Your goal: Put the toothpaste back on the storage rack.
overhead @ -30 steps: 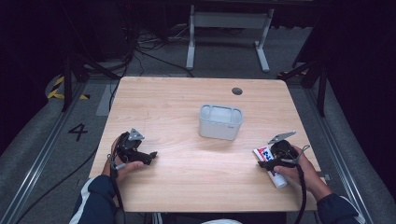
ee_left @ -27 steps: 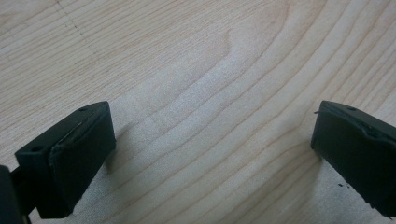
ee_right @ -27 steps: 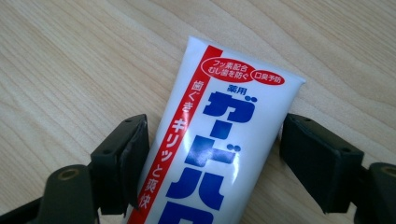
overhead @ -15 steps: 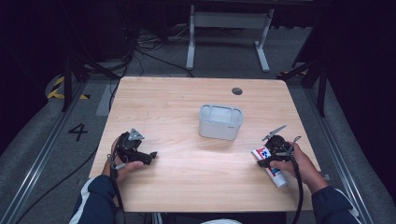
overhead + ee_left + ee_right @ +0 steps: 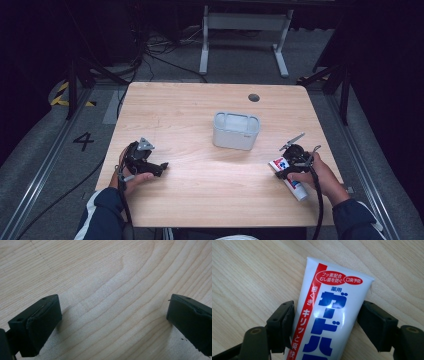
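A white toothpaste tube [image 5: 332, 297] with a red stripe and blue lettering lies flat on the wooden table [image 5: 190, 107] near its right edge. My right gripper [image 5: 327, 322] has one jaw against each side of the tube's flat crimped end. In the high view the right gripper [image 5: 281, 169] sits over the upper end of the toothpaste tube [image 5: 296, 188], held by a hand. My left gripper [image 5: 161, 169] rests at the table's left side with its jaws pointing right. The left gripper [image 5: 112, 322] is wide open over bare wood.
A grey open-topped box [image 5: 236, 131] stands in the middle of the table. A dark round hole [image 5: 254, 97] is in the tabletop behind it. Beyond the far edge stand a white metal frame [image 5: 244, 22] and cables on the floor.
The right hand and gripper have shifted slightly forward and left along the tube. The left gripper has not moved.
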Demonstrator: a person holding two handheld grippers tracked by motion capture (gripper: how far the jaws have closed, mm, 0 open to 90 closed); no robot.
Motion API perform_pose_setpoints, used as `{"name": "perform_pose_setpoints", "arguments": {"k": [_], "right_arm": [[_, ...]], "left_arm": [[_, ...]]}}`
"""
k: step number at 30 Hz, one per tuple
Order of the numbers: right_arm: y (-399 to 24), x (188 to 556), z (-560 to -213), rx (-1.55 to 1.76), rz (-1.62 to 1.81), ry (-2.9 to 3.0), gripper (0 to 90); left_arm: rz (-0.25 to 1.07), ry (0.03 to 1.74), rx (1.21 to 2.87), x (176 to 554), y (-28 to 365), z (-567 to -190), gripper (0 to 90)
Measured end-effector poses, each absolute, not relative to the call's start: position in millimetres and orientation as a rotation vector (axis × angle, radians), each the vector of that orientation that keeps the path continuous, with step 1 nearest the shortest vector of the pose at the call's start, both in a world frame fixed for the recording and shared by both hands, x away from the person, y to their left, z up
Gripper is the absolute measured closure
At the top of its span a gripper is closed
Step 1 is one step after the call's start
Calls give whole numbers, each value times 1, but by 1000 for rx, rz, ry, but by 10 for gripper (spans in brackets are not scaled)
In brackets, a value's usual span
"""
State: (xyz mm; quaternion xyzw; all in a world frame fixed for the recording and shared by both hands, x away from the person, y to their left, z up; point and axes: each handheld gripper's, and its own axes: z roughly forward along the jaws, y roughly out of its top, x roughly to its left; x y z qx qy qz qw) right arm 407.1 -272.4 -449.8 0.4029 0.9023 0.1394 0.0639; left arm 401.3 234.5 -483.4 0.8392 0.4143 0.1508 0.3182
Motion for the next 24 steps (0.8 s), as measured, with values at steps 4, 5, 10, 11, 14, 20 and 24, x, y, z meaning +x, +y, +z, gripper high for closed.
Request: {"name": "perform_pose_setpoints", "arguments": {"k": [4,5,10,11,14,20,24], "right_arm": [[-271,405,-449,1174,424,2750,388],[-271,405,-448,1164,422,2755,398],[-271,403,-448,1139,430,2765,426],[-271,403,-448,1133,432,2769,435],[-271,403,-447,1123,437,2771,462],[-272,401,-446,1095,451,2781,526],[-273,401,-445,1091,465,2782,556]], "left_arm": [[397,1090,2209,401,235,-483,1],[397,1089,2208,401,235,-483,1],[398,1091,2211,401,235,-483,1],[396,1089,2209,401,235,-483,1],[397,1089,2209,401,235,-483,1],[396,1089,2209,401,235,-483,1],[398,1090,2211,401,235,-483,1]]}}
